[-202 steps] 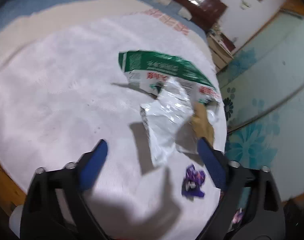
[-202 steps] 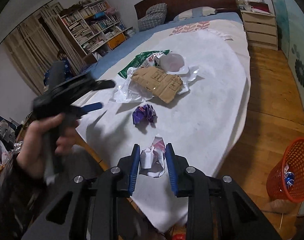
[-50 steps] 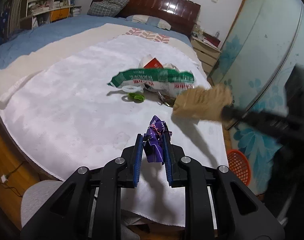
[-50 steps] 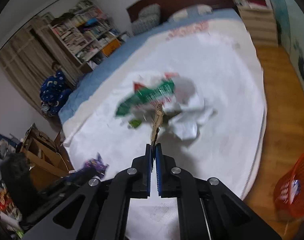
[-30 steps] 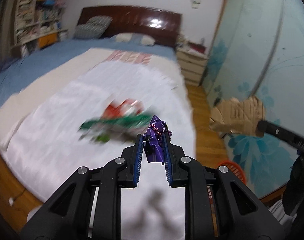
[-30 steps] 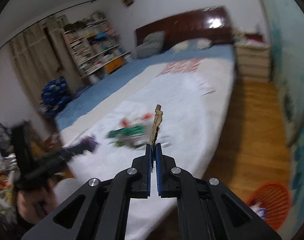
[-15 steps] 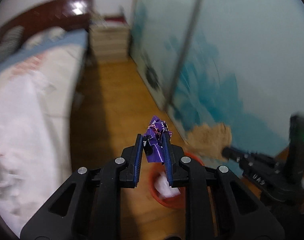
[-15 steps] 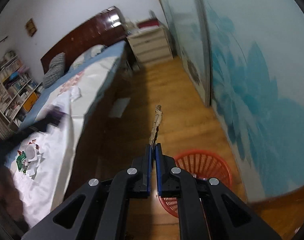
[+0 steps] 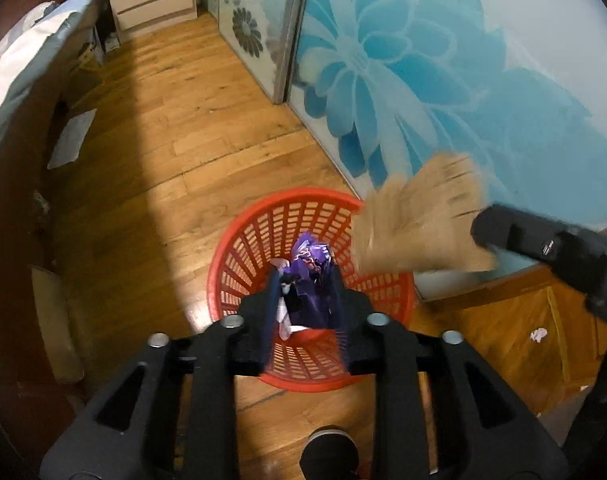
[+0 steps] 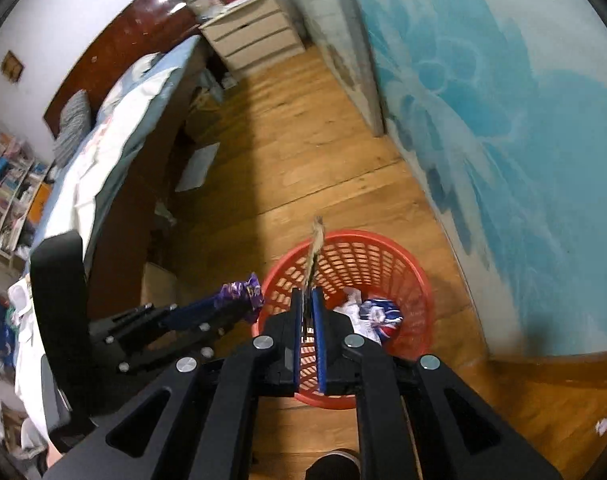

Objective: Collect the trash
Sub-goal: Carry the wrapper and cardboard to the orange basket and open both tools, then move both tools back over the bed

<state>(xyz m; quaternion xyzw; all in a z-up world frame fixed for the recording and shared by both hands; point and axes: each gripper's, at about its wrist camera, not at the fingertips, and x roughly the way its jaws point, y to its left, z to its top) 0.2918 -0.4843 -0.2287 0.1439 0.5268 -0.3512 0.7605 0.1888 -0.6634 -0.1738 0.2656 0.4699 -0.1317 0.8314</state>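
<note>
My left gripper (image 9: pixel 305 280) hangs over the red mesh basket (image 9: pixel 231 256) with a crumpled purple wrapper (image 9: pixel 309 260) between its fingers. Its jaws are opening: the wrapper leans on the right finger and a gap shows at the left one. In the right wrist view my right gripper (image 10: pixel 308 292) points down over the basket (image 10: pixel 383 240), shut on a brown cardboard piece (image 10: pixel 314 248) seen edge-on, its jaws just starting to part. The left wrist view shows that cardboard (image 9: pixel 415 224) blurred above the basket's right rim. White and blue trash (image 10: pixel 375 312) lies in the basket.
The basket stands on a wooden floor (image 9: pixel 163 120) beside sliding doors with blue flowers (image 9: pixel 423 60). The bed (image 10: pixel 115 140) runs along the left and a white dresser (image 10: pixel 255 32) stands behind. A white scrap (image 9: pixel 539 334) lies on the floor. A shoe tip (image 9: pixel 329 452) shows below.
Both grippers swung from the bed towards the doors and sank over the red basket. The left jaws have widened around the purple wrapper. The right jaws show a slightly wider slit.
</note>
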